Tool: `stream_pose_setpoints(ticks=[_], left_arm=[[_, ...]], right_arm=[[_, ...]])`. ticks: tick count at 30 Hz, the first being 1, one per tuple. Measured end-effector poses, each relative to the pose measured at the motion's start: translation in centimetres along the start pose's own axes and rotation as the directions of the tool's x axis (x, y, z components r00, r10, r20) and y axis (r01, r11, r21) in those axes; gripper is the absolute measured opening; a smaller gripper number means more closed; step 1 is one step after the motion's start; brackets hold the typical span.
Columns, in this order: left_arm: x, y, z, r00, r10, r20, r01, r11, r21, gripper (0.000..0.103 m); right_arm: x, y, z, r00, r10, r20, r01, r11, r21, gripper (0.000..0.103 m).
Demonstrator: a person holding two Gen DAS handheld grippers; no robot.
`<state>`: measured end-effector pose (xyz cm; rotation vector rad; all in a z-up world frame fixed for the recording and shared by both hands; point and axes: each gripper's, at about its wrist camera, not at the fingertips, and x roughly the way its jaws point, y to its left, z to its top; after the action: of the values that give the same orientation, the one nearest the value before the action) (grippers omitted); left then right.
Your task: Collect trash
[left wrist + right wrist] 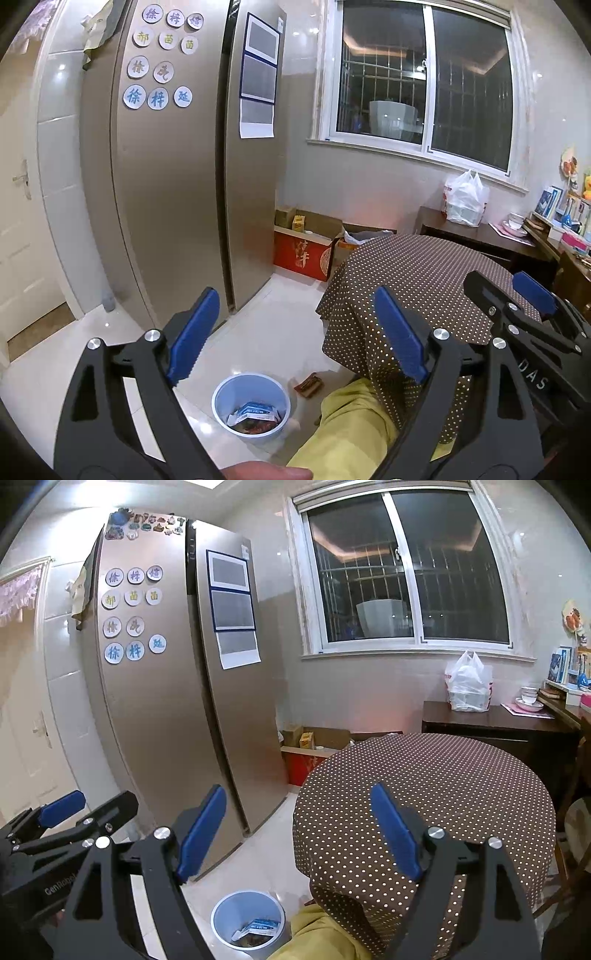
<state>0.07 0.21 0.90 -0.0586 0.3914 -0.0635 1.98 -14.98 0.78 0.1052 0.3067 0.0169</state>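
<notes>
While both the left gripper [299,332] and right gripper [299,829] stand wide apart and empty, the bin [251,404] holds wrappers, one wrapper [308,384] lying on the floor beside it.

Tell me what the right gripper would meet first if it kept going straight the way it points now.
Probably the polka-dot tablecloth on the round table. The open, empty right gripper aims slightly downward, with the near left edge of the cloth between its fingers. Depth is unclear; it might skim past toward the fridge or cardboard boxes.
</notes>
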Motion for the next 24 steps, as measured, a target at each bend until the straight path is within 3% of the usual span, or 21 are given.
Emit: stream_pose_setpoints(ticks=[24], left_arm=[[-0.59,0.05,0.01,1.0,0.009,0.004,-0.009,1.0,-0.001,0.085]], right_arm=[[-0.18,0.25,-0.14,1.0,-0.006,-0.006,0.006,1.0,0.002,0.08]])
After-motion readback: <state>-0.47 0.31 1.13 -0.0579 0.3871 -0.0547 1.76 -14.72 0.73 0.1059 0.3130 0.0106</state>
